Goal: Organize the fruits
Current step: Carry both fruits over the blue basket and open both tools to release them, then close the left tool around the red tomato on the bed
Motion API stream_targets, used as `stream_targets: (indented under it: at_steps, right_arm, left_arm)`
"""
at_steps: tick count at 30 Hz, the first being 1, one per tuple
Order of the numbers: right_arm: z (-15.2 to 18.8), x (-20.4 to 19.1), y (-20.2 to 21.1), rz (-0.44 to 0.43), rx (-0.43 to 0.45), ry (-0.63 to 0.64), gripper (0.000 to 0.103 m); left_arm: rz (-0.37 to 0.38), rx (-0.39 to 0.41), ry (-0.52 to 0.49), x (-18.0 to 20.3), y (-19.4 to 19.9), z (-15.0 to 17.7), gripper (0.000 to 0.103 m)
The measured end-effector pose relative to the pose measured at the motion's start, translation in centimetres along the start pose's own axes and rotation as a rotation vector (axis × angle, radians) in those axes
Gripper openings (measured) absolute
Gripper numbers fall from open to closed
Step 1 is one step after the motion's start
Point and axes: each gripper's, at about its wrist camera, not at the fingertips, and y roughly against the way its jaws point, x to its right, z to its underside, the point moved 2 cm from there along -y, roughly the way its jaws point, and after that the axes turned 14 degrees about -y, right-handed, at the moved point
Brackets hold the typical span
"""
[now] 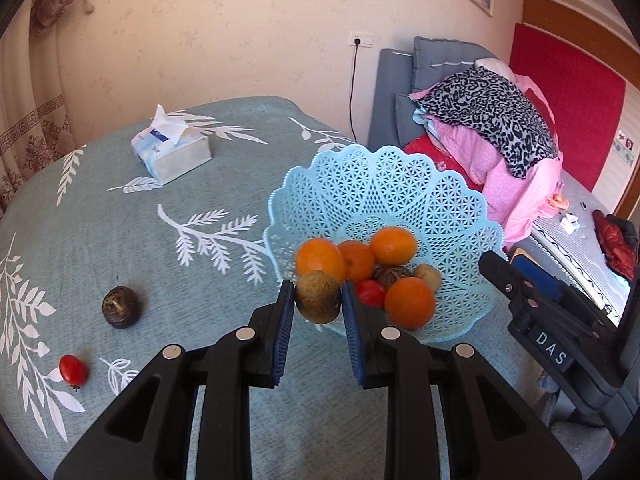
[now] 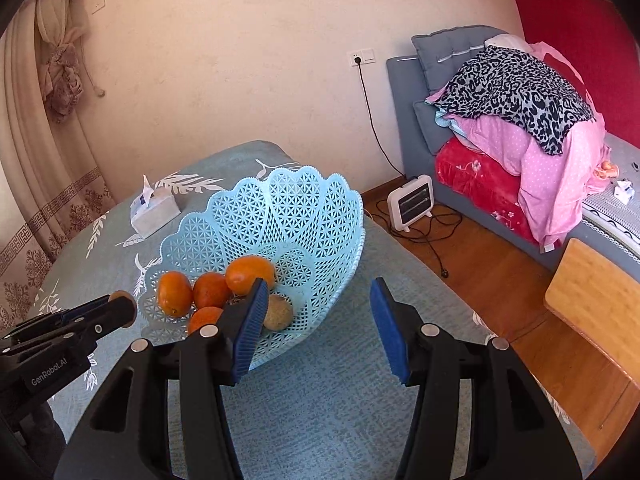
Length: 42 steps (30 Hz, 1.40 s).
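My left gripper is shut on a brown kiwi and holds it above the near rim of the light blue lattice basket. The basket holds several oranges, a cherry tomato, a dark brown fruit and a pale fruit. A dark brown fruit and a cherry tomato lie on the tablecloth at the left. My right gripper is open and empty, at the basket's near right side. The left gripper's tip with the kiwi shows at the left there.
A tissue box stands at the back of the table, which is covered by a teal leaf-print cloth. Beyond the right table edge are a wooden floor, a small heater with cables, a wooden stool, and a bed piled with bedding.
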Motion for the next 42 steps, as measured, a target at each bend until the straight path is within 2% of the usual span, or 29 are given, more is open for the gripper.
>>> stream_targets:
  at_steps: [3, 4, 5, 7, 12, 14, 16, 19, 23, 28, 33, 37, 39, 42]
  right_arm:
    - [0.0, 0.2, -0.1, -0.002, -0.003, -0.013, 0.055]
    - [0.0, 0.3, -0.1, -0.004, -0.005, -0.014, 0.055]
    - [0.0, 0.3, 0.0, -0.005, -0.005, -0.013, 0.055]
    - [0.0, 0.2, 0.0, -0.008, -0.005, -0.012, 0.055]
    - [0.1, 0.1, -0.2, -0.005, -0.007, -0.008, 0.055]
    - [0.2, 0.0, -0.1, -0.002, -0.003, -0.003, 0.055]
    - [0.2, -0.1, 0.0, 0.0, 0.001, 0.001, 0.055]
    - [0.3, -0.3, 0.0, 0.0, 0.002, 0.007, 0.055]
    - [0.6, -0.6, 0.2, 0.0, 0.004, 0.023, 0.055]
    - [1.0, -1.4, 0.4, -0.007, 0.011, 0.054, 0.056]
    - [1.4, -2.2, 0.7, -0.005, 0.019, 0.084, 0.058]
    - [1.7, -3.1, 1.5, 0.006, 0.069, 0.131, 0.061]
    - [1.9, -3.5, 1.9, 0.007, 0.083, 0.145, 0.061]
    - [2.2, -3.9, 2.1, 0.009, 0.093, 0.166, 0.061]
  left_arm:
    - [0.05, -0.005, -0.003, 0.9, -0.9, -0.6, 0.026]
    - [0.061, -0.009, -0.002, 1.0, -1.2, -0.7, 0.033]
    - [0.067, -0.009, 0.003, 1.0, -1.3, -0.8, 0.046]
    - [0.061, 0.006, 0.02, 0.5, -1.1, -0.5, 0.06]
    - [0.022, 0.015, 0.07, -1.7, -0.5, 0.3, 0.063]
    - [0.005, 0.034, 0.095, -2.9, 0.1, 0.8, 0.072]
    - [-0.006, 0.052, 0.108, -3.8, 0.8, 1.4, 0.076]
    - [-0.061, 0.062, 0.089, -5.1, 1.9, 2.4, 0.077]
    - [-0.128, 0.095, 0.105, -7.3, 3.7, 4.1, 0.09]
    - [-0.188, 0.116, 0.17, -10.5, 5.8, 6.5, 0.091]
    - [-0.251, 0.07, 0.241, -13.6, 6.7, 8.9, 0.091]
    - [-0.279, 0.027, 0.28, -15.4, 6.4, 10.6, 0.091]
    - [-0.295, 0.005, 0.283, -15.9, 6.1, 11.3, 0.09]
    - [-0.286, -0.033, 0.305, -16.6, 5.1, 12.3, 0.079]
